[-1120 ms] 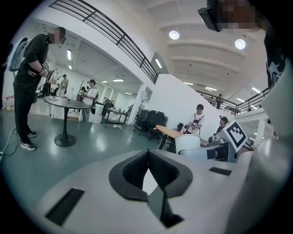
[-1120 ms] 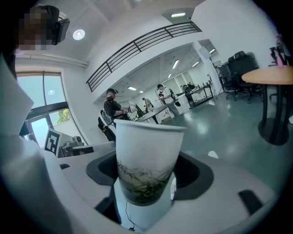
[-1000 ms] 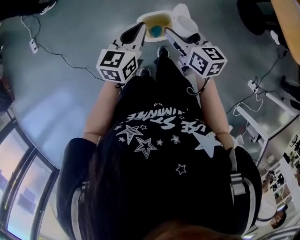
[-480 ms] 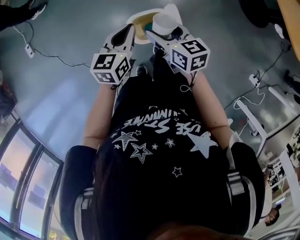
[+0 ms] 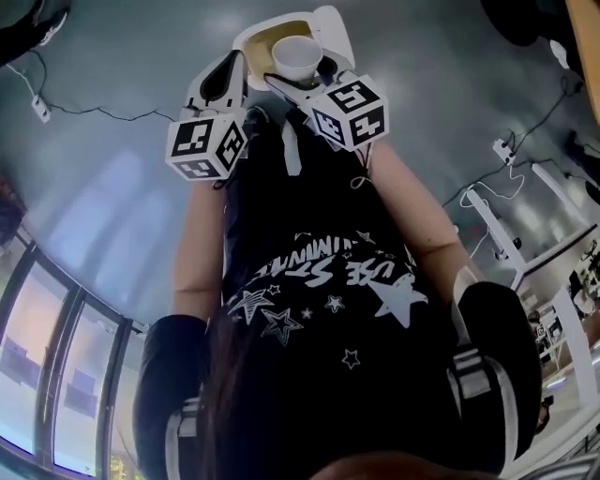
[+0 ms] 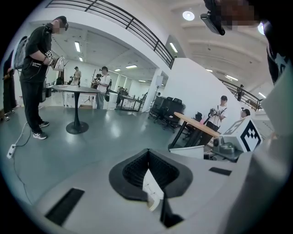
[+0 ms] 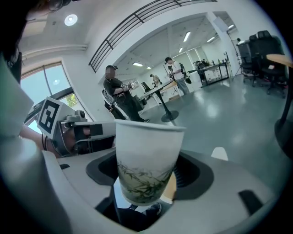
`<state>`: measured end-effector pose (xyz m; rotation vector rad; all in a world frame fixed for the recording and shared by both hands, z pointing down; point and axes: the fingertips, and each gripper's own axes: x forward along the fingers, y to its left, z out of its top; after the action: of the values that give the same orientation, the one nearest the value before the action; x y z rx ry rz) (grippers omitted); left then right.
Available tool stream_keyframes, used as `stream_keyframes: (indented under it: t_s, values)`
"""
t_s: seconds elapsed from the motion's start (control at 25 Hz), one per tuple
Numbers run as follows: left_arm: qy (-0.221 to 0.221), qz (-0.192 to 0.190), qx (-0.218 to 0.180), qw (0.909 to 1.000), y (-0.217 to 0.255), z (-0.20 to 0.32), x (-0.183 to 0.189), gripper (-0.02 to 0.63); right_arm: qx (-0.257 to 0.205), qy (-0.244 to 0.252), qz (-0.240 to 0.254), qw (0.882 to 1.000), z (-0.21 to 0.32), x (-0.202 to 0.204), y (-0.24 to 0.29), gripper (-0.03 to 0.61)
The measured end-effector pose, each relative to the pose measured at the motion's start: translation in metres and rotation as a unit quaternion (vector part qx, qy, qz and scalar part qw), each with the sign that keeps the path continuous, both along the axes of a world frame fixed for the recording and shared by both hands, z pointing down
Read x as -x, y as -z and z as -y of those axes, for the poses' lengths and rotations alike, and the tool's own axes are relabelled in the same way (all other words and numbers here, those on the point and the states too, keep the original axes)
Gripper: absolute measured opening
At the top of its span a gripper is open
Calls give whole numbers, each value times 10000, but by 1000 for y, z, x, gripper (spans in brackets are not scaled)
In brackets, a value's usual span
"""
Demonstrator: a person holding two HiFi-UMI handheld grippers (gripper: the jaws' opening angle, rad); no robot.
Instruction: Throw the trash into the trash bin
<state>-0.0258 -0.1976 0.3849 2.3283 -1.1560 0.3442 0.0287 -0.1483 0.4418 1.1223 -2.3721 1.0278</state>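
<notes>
**Clerk:** Position of the hands?

**Inspector:** Both forearms reach forward and down from the person's body. The right gripper [image 5: 302, 80] is over the trash bin [image 5: 258, 33]. The left gripper [image 5: 228, 70] sits just beside the bin's near-left rim.

**Clerk:** State of the right gripper?

**Inspector:** Its jaws are spread to cup width and clamped on the lower body of a white paper cup [image 7: 146, 155] printed with green leaves. The cup is upright, mouth up, above the bin's opening.

**Clerk:** And the left?

**Inspector:** The fingertips are closed together. A white sliver [image 6: 151, 187] shows in the slot behind the tips. I cannot tell whether it is a scrap being pinched or something below seen through the gap.

**Clerk:** Edges and clearance?

**Inspector:** The bin's lid [image 5: 333, 26] stands flipped up at the far right side. The opening shows a yellowish lining, with the cup over its right part. Grey floor [image 5: 112, 187] lies open to the left of the bin.

**Clerk:** Surroundings?

**Inspector:** A cable [image 5: 103, 114] runs across the floor at the left, and white table frames [image 5: 511, 225] stand at the right. There are windows [image 5: 56, 375] at the lower left. The left gripper view shows another person [image 6: 34, 77] standing near a round pedestal table [image 6: 75, 98], with a wooden desk [image 6: 201, 128] further right. All of these stand well apart from the bin.
</notes>
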Motion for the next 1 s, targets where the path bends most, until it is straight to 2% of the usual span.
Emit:
stream_keyframes:
  t_s: [0.2, 0.48, 0.72, 1.0]
  values:
    - [-36, -95, 393, 9992, -43, -10, -9, 11, 285, -188, -126, 9993, 1, -9, -40, 330]
    - [44, -40, 888, 9960, -103, -18, -4, 11, 714, -519, -96, 9960, 5, -10, -93, 330]
    - [75, -50, 1100, 9939, -151, -17, -7, 11, 973, -479, -290, 9937, 5, -12, -145, 330]
    - [350, 5, 1415, 9893, -204, -14, -1, 11, 1285, -466, -337, 9900, 4, -15, -194, 330]
